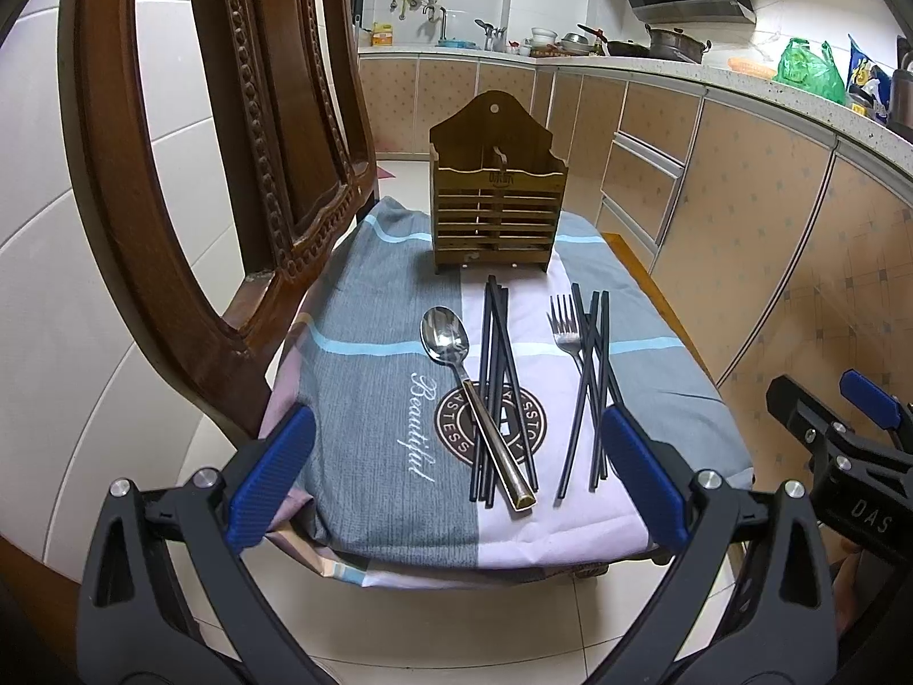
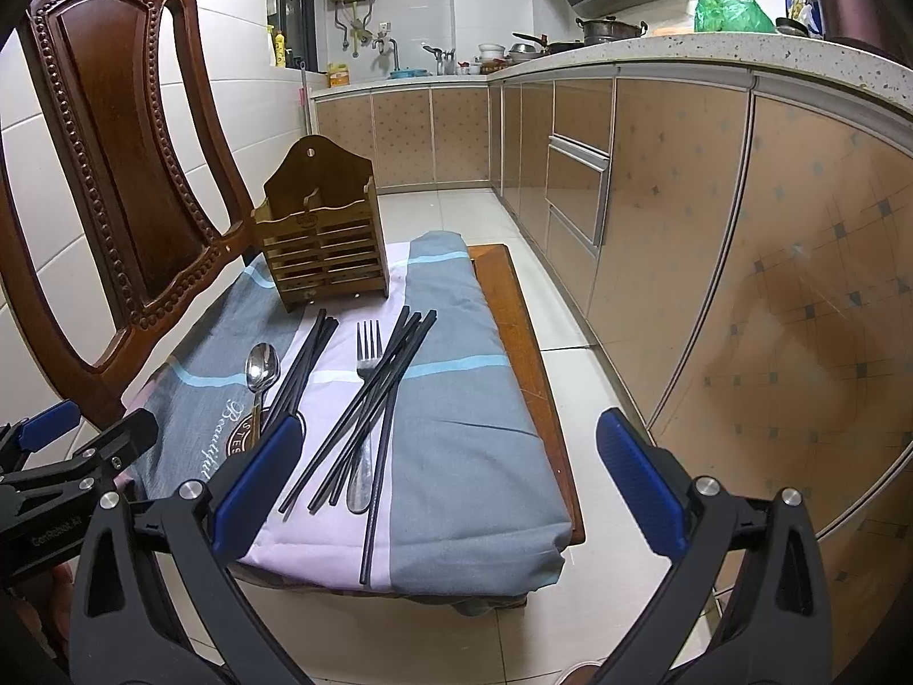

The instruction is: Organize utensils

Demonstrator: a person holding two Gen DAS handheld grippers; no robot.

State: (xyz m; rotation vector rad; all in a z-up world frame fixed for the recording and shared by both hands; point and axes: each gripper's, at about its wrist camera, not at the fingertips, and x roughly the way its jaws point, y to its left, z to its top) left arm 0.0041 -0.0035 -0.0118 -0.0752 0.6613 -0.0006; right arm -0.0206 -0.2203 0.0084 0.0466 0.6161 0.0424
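Task unstarted: slatted wooden utensil holder [image 1: 495,211] upper centre, apparently empty; steel spoon [image 1: 451,342], steel fork [image 1: 565,325], black chopsticks [image 1: 499,377] loose on cloth. Left gripper [image 1: 456,474], right gripper [image 2: 451,485]: fingers spread, holding nothing.

Spoon [image 1: 456,377] lies across black chopsticks [image 1: 499,388] before wooden holder [image 1: 496,200].

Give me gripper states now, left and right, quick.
Left gripper: open, fingers spread wide, holding nothing, short of the spoon.
Right gripper: open, holding nothing, short of the fork.
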